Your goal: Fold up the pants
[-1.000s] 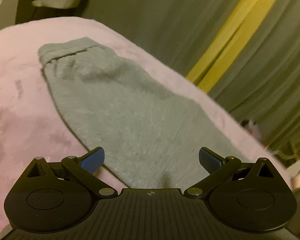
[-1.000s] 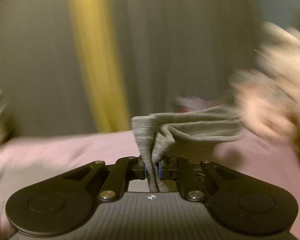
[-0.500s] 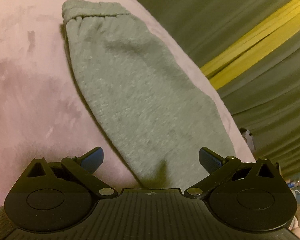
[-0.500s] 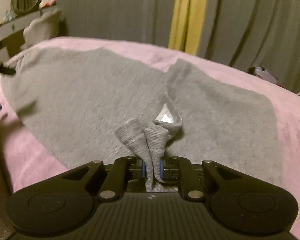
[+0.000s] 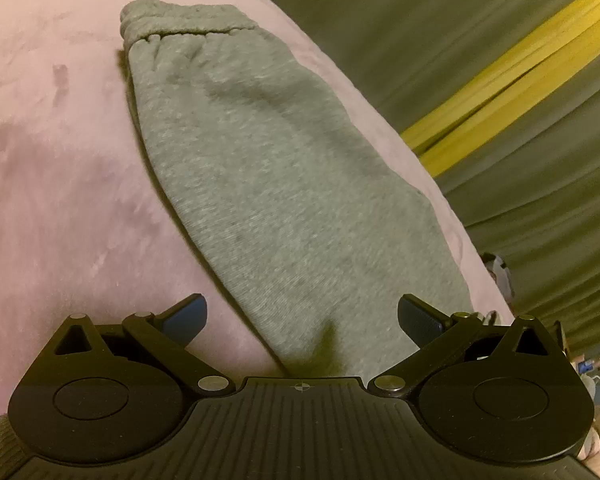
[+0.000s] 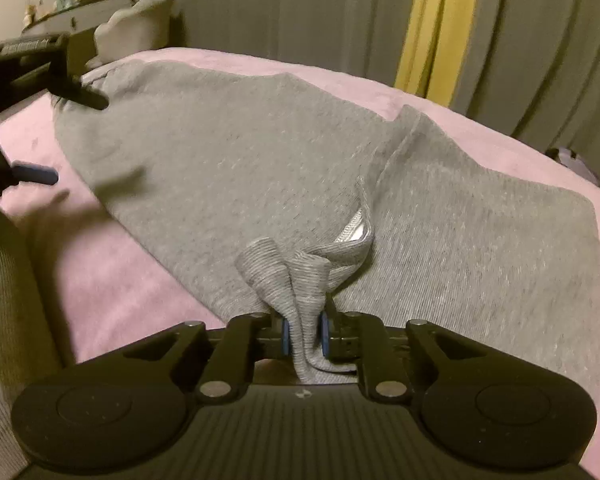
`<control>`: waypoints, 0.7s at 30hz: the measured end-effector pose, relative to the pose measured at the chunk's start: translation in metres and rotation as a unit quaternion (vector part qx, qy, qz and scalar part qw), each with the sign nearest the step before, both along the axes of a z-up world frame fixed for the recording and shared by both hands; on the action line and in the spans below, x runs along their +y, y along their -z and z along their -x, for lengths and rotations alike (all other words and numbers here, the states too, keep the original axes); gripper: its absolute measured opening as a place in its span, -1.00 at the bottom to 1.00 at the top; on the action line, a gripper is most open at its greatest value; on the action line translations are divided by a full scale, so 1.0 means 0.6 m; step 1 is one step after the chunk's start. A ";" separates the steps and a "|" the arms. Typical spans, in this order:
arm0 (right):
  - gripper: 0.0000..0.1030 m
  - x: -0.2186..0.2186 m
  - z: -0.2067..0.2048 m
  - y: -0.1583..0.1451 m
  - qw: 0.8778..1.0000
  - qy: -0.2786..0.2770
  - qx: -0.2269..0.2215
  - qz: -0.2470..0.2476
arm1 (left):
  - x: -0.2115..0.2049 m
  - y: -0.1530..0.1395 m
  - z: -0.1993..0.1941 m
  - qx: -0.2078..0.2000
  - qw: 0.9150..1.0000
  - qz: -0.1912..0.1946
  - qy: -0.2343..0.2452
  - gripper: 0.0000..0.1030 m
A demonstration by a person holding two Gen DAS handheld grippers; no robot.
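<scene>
Right gripper [image 6: 304, 334] easing apart around bunched cuff [image 6: 296, 280] — pants [image 6: 260, 168] spread ahead on pink bed [image 6: 120, 280], long axis running away leftward. Left gripper [image 5: 302, 320] wide open, empty — hovering over leg.

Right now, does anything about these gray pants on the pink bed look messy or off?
Mostly tidy. The gray pants lie flat on the pink blanket, but the ribbed cuff is bunched between the right gripper pads, which have just been opening.

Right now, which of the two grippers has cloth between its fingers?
The right gripper: a bunched ribbed edge of the grey pants sits between its fingers, which have just been opening. The left gripper is spread wide, empty.
</scene>
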State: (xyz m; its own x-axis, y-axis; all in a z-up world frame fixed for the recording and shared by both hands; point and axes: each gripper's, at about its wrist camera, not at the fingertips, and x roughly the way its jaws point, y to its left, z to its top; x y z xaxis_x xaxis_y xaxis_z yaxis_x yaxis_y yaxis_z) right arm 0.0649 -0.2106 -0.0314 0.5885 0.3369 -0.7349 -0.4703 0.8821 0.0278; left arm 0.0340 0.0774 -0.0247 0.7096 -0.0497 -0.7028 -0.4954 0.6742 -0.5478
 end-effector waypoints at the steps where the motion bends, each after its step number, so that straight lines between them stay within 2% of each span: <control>1: -0.40 -0.006 -0.002 -0.014 1.000 -0.004 0.016 -0.016 | 0.000 0.000 0.000 0.000 1.000 0.000 0.001 1.00; 2: -0.25 -0.018 -0.001 -0.030 0.999 -0.010 0.024 -0.048 | 0.001 0.000 0.000 0.001 1.000 0.001 0.001 1.00; 4: 0.54 -0.061 0.014 -0.065 0.992 -0.001 0.016 -0.125 | 0.001 0.001 0.000 0.003 1.000 0.003 0.001 1.00; 5: 0.66 -0.089 0.016 -0.081 0.986 0.015 0.010 -0.166 | 0.002 0.001 0.000 0.004 1.000 0.004 0.002 1.00; 6: 0.72 -0.118 0.017 -0.093 0.979 0.036 0.003 -0.201 | 0.001 0.001 -0.001 0.004 1.000 0.005 0.003 1.00; 8: 0.75 -0.189 0.007 -0.099 0.956 0.115 0.003 -0.268 | 0.001 0.002 -0.003 0.004 1.000 0.008 0.004 1.00; 10: 0.79 -0.256 -0.005 -0.076 0.925 0.215 0.034 -0.311 | 0.000 0.002 -0.004 0.006 1.000 0.007 0.005 1.00; 11: 0.79 -0.284 -0.010 -0.055 0.909 0.262 0.059 -0.320 | -0.002 0.002 -0.006 0.007 1.000 0.005 0.007 1.00; 13: 0.78 -0.318 -0.017 -0.005 0.886 0.348 0.125 -0.280 | -0.006 0.001 -0.008 0.008 1.000 -0.003 0.014 1.00; 14: 0.77 -0.325 -0.016 0.017 0.884 0.358 0.149 -0.260 | -0.009 0.000 -0.009 0.009 1.000 -0.009 0.018 1.00; 15: 0.76 -0.324 -0.010 0.024 0.888 0.349 0.140 -0.264 | -0.012 -0.001 -0.011 0.010 1.000 -0.015 0.022 1.00; 19: 0.82 -0.315 0.000 -0.022 0.890 0.332 0.099 -0.296 | -0.023 -0.005 -0.017 0.013 0.999 -0.033 0.037 1.00; 21: 0.85 -0.314 0.000 -0.040 0.887 0.323 0.080 -0.322 | -0.023 -0.002 -0.018 0.016 0.999 -0.031 0.039 1.00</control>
State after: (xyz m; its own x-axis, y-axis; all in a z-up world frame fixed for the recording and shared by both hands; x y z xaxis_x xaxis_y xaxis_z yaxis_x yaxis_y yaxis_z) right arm 0.0648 -0.3987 -0.0072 0.7175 0.3469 -0.6040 0.1822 0.7435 0.6435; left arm 0.0449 0.0639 -0.0232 0.6831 -0.0592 -0.7279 -0.4568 0.7431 -0.4891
